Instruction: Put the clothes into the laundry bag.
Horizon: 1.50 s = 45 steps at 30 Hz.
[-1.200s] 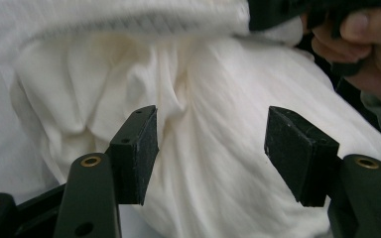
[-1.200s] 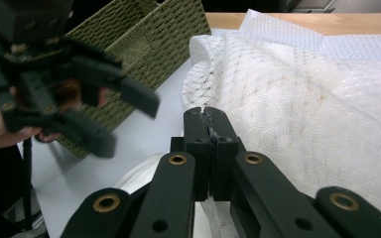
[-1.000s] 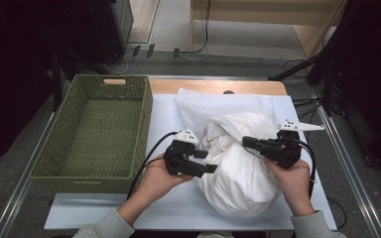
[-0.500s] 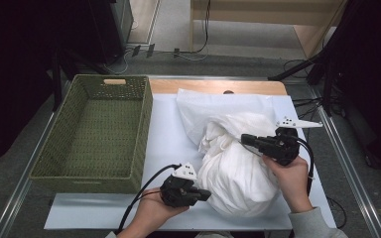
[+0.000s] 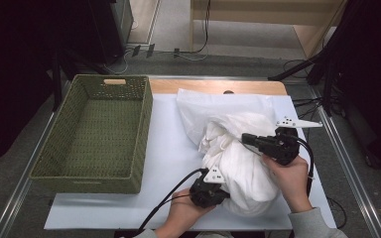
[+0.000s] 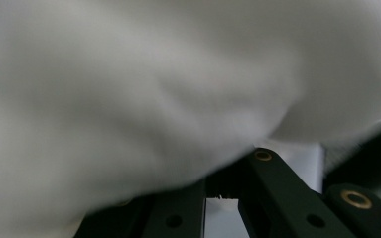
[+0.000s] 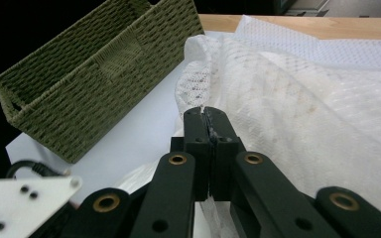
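Down by the table's [image 5: 129, 213] near edge, left gripper [image 5: 217, 194] clamps the cloth bundle's [image 5: 238, 163] bottom end, right gripper [image 5: 245, 139] pinching fabric farther up, basket [image 5: 99, 134] off left.

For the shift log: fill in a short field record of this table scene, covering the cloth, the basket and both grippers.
item in hand: white bunched fabric bundle, lying on the pale sheet that covers the table
container: green woven rectangular basket, at the left of the bundle, nothing visible inside it
left gripper: low at the bundle's near edge, jaws have just been closing, now shut; fabric pressed against its camera
right gripper: shut on a fold of the fabric at the bundle's right side
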Each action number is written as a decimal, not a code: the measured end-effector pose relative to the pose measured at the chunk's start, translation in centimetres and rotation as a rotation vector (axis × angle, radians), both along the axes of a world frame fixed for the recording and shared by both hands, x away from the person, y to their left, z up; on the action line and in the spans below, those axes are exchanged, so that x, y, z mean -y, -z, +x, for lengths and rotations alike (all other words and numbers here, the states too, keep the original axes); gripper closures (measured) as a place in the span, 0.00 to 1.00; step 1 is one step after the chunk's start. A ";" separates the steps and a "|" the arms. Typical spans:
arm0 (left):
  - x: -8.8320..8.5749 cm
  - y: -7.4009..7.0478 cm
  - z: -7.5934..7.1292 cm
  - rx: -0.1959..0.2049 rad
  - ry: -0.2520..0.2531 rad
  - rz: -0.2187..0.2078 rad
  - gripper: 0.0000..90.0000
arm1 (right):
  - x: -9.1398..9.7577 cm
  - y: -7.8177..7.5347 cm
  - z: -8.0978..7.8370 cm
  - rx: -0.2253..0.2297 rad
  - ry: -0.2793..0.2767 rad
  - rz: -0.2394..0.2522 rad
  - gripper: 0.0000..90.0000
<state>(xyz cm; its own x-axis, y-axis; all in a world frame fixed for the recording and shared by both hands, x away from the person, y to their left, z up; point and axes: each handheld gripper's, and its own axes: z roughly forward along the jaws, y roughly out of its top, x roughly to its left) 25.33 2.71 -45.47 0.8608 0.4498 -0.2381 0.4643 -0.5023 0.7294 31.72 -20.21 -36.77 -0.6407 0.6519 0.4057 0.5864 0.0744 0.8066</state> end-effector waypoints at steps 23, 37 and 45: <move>-2.1 -8.5 4.6 0.138 -0.136 -0.200 1.00 | -3.7 -5.3 -3.7 0.089 -0.180 0.183 1.00; 3.0 -6.6 12.0 -0.022 -0.174 -0.076 1.00 | 0.0 -3.1 -1.7 0.057 -0.045 0.223 1.00; 2.9 -5.7 15.7 -0.107 -0.194 -0.061 1.00 | 0.5 -2.4 -1.8 0.045 -0.021 0.151 1.00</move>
<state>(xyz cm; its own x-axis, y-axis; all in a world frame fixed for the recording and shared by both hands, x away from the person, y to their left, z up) 40.99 -0.20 -39.80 0.7279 0.5865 -0.3552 0.6243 -0.3524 0.6972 29.88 -20.69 -34.40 -0.6734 0.5716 0.4688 0.5492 -0.0375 0.8348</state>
